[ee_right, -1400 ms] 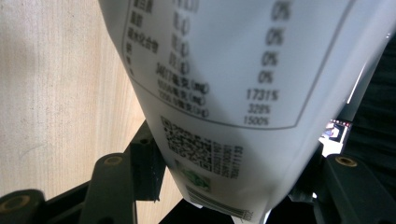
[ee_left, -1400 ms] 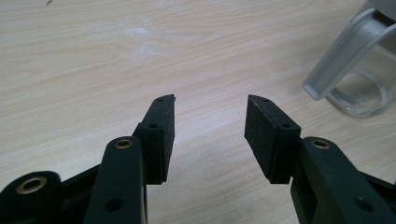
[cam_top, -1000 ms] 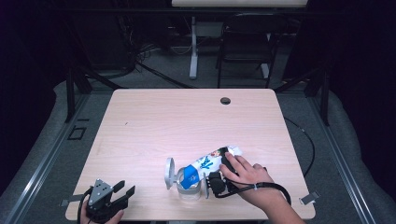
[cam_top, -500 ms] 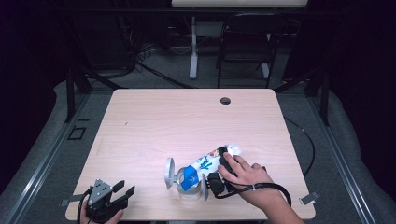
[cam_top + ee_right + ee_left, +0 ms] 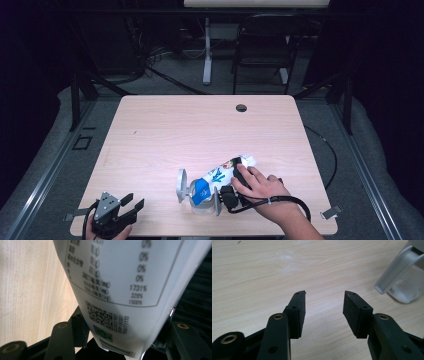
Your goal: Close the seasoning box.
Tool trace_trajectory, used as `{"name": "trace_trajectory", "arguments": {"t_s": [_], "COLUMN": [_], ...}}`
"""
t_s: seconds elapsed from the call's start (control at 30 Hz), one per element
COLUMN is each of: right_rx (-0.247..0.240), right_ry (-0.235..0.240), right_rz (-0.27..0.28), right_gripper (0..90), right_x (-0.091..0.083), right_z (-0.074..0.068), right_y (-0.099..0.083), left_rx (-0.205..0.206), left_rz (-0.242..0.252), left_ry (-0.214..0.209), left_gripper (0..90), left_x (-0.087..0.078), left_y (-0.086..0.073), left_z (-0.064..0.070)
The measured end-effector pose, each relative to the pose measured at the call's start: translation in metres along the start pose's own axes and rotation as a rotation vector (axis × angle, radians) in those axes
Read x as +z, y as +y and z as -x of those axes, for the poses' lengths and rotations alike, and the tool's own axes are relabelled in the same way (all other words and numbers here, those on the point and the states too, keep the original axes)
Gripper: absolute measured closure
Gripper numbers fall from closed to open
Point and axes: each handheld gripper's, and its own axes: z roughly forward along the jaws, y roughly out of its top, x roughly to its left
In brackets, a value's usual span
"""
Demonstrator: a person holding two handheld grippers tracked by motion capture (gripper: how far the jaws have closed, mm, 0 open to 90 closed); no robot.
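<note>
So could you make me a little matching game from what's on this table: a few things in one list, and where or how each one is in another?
Things:
1. left claw
2. right claw
3. clear plastic jug with a grey handle
4. small dark round hole in the light wooden table

States or places:
A. lying on its side near the front edge
B. open, holding nothing, at the front left corner
C. closed on the white and blue printed pouch
D. near the far edge, right of centre

Pairs: 1-B, 2-C, 3-A, 4-D
</note>
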Motion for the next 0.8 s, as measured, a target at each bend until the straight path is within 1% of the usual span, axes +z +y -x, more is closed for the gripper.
{"name": "trace_trajectory", "arguments": {"t_s": [0.8], "right_rx": [-0.003], "right_ry": [-0.004], "right_rz": [-0.004], "right_gripper": [45.6], "right_x": [0.0002], "right_z": [-0.0007], "right_y": [0.0], "left_rx": [0.001], "left_rz": [-0.001], "left_ry": [0.002], "left_gripper": [53.4], "left_x": [0.0004], "left_y": [0.0], "left_z": [-0.0002]}}
